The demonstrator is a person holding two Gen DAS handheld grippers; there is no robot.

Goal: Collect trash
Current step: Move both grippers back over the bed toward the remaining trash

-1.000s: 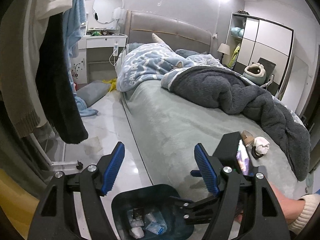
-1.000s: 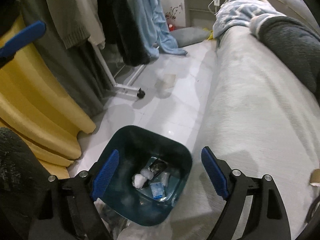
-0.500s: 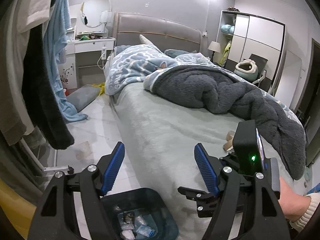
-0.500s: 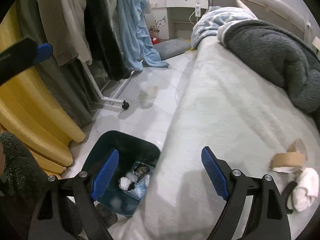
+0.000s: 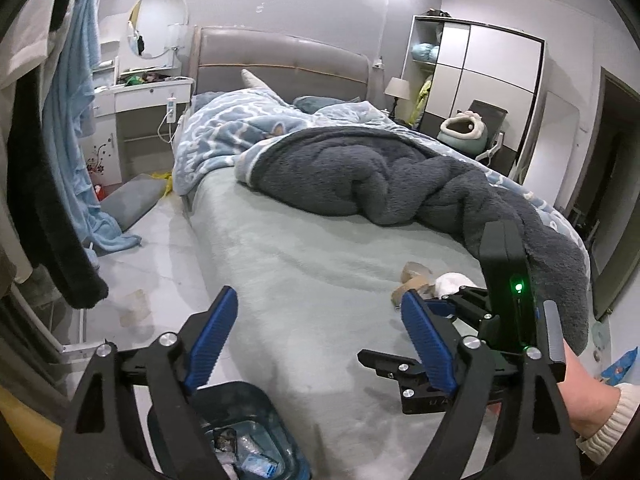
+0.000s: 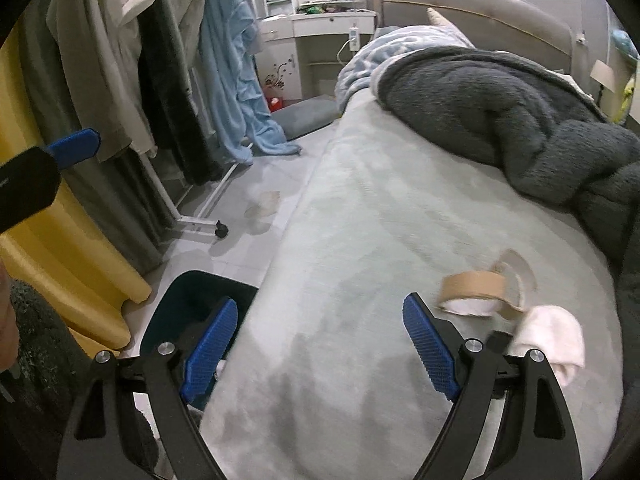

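Observation:
A dark blue trash bin (image 5: 256, 436) with wrappers and tissue in it stands on the floor beside the bed; its rim also shows in the right wrist view (image 6: 188, 300). A brown cardboard tape roll (image 6: 474, 290) and a crumpled white tissue (image 6: 552, 336) lie on the grey-green bed sheet; both show in the left wrist view, the roll (image 5: 414, 280) and the tissue (image 5: 456, 282). My right gripper (image 6: 320, 344) is open and empty, over the sheet just left of the roll. My left gripper (image 5: 320, 336) is open and empty above the bin and bed edge.
A dark grey blanket (image 5: 380, 176) lies across the bed. A clothes rack (image 6: 160, 60) with hanging garments stands to the left, yellow fabric (image 6: 72, 248) below it. A flattened scrap (image 6: 266, 204) lies on the floor. A dressing table (image 5: 140, 96) stands by the headboard.
Both grippers have swung up and right, away from the bin toward the bed. The tape roll and tissue have come into the right wrist view. Both grippers stay open.

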